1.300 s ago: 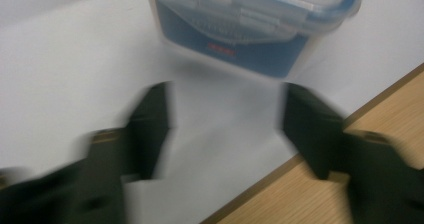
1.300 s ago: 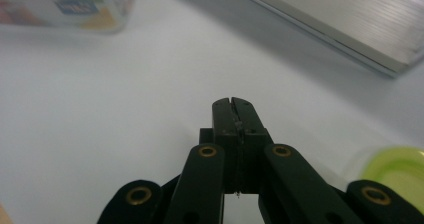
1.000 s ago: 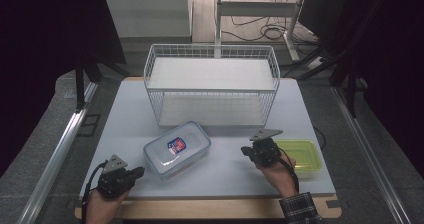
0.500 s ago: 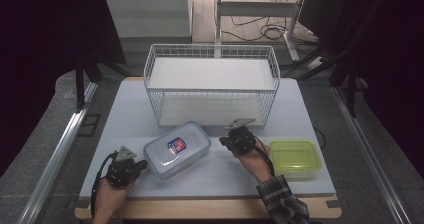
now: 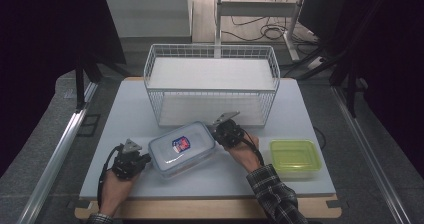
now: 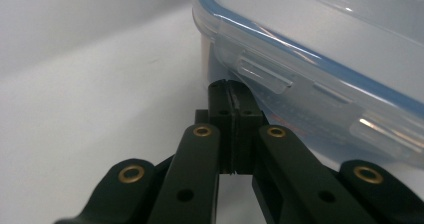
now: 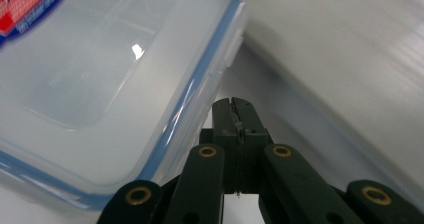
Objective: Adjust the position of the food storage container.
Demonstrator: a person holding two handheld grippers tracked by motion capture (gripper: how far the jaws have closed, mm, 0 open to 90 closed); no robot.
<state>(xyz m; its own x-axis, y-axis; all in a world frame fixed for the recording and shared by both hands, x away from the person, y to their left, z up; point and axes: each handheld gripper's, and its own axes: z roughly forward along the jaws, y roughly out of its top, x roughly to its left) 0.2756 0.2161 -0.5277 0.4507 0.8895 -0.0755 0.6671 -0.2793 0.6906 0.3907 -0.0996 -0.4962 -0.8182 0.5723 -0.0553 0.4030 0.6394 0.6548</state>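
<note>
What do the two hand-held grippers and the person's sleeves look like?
Both hand-held grippers, left and right, are black, each topped by a grey three-cornered plate. Their jaw links carry brass-coloured rivets. A black cable trails from the left one. The right sleeve is dark plaid.

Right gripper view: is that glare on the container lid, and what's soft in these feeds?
Right gripper view: a small bright glint on the clear lid of the container, label corner blurred, right tool shut and sharp. Left gripper view: the left tool is crisp at the container's latch, the white table behind is soft. High view: dim, dark surroundings, the wire basket lit best.
</note>
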